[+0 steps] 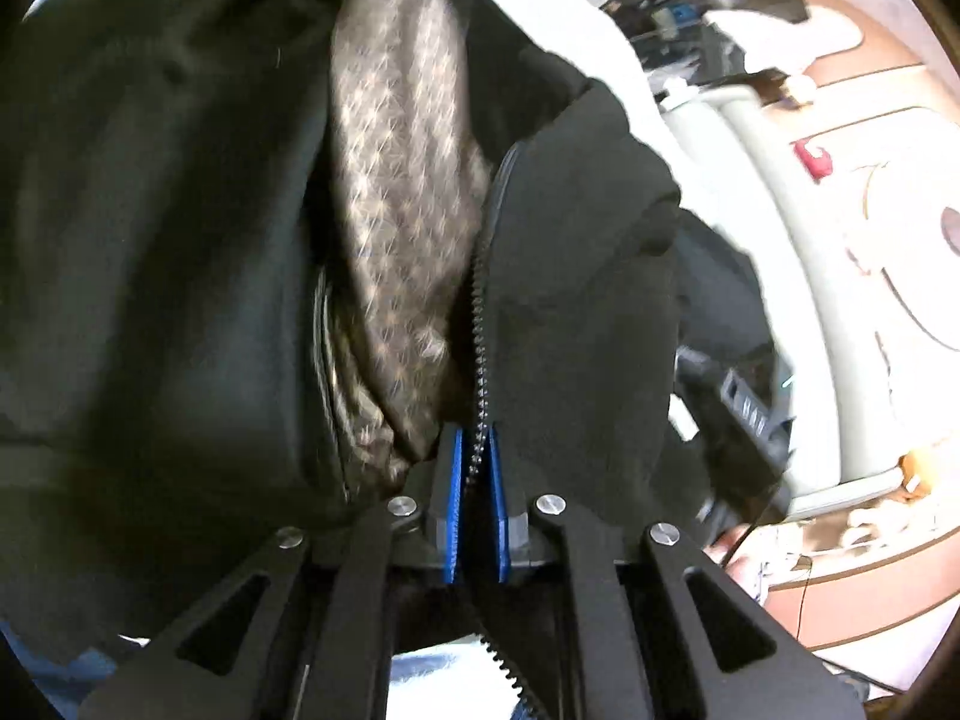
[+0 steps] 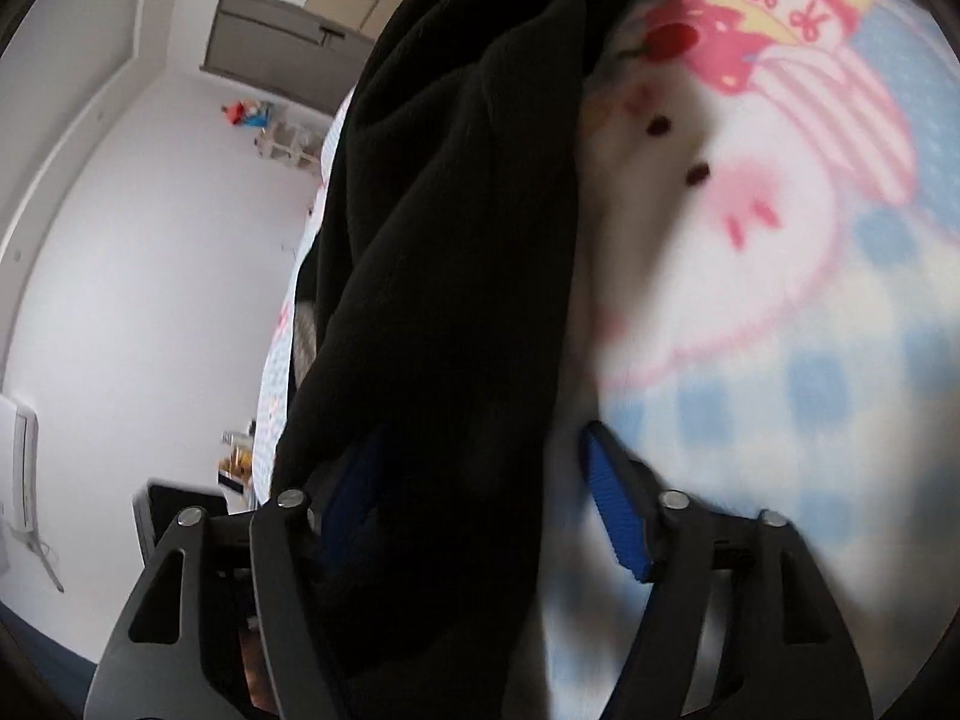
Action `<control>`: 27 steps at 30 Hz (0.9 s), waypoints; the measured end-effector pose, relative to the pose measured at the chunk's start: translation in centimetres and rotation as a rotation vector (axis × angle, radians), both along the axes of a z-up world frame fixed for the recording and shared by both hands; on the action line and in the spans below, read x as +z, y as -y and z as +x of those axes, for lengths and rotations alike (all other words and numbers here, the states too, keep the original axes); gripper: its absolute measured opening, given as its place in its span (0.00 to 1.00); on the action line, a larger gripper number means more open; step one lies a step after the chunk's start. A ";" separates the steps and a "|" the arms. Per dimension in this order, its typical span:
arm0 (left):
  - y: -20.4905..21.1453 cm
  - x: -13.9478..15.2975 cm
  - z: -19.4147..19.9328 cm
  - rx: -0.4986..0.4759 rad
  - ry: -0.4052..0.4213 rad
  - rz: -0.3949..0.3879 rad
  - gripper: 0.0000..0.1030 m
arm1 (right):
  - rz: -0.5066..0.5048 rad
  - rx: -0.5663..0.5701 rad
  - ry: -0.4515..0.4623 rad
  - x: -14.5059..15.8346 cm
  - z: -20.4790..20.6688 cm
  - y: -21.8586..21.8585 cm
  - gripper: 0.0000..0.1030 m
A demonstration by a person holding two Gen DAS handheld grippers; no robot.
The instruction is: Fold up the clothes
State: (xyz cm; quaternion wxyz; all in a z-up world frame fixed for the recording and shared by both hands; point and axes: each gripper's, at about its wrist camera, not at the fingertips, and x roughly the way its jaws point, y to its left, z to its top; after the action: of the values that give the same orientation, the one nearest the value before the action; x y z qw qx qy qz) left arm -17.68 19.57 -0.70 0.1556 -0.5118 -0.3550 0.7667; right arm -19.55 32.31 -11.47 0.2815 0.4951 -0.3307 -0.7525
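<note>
A black zip-up jacket (image 1: 150, 210) with a patterned brown lining (image 1: 396, 180) fills the left wrist view. My left gripper (image 1: 477, 462) is shut on the jacket's front edge, its blue pads pressed on the zipper teeth (image 1: 480, 324). In the right wrist view a bunched length of the same black jacket (image 2: 456, 210) hangs between the jaws of my right gripper (image 2: 480, 450). The cloth lies against the left finger and covers most of it. The right blue pad (image 2: 612, 504) stands clear of the cloth, so this gripper is open.
Under the jacket lies a bed blanket (image 2: 780, 300) in blue checks with a pink cartoon print. A white wall (image 2: 150, 240) and a grey door (image 2: 270, 42) are at the left. Cream furniture (image 1: 840, 240) and a black device (image 1: 744, 402) show at the right of the left wrist view.
</note>
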 end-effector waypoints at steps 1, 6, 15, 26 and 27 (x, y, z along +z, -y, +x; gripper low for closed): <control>2.7 -0.1 -1.1 -0.013 -0.003 -0.006 0.09 | 0.021 0.009 -0.019 0.4 -0.1 0.2 0.23; 1.9 -0.3 -3.0 -0.081 -0.061 0.016 0.10 | 0.119 0.024 -0.201 6.1 1.6 -0.4 0.11; -4.3 -1.0 -3.9 -0.208 -0.010 -0.086 0.22 | 0.466 -0.179 -0.147 6.1 6.3 -10.0 0.09; -2.4 7.9 -8.0 -0.288 -0.168 -0.041 0.28 | 0.571 -0.160 -0.257 14.2 6.0 -12.0 0.22; -0.3 7.9 -9.1 -0.261 -0.172 -0.061 0.29 | 0.571 -0.142 -0.277 14.9 4.5 -11.4 0.25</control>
State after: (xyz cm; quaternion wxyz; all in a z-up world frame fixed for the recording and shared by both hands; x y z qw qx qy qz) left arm -26.75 19.90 7.23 0.2682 -0.4906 -0.2471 0.7914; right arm -15.10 43.70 3.47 0.1207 0.4226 -0.0983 -0.8928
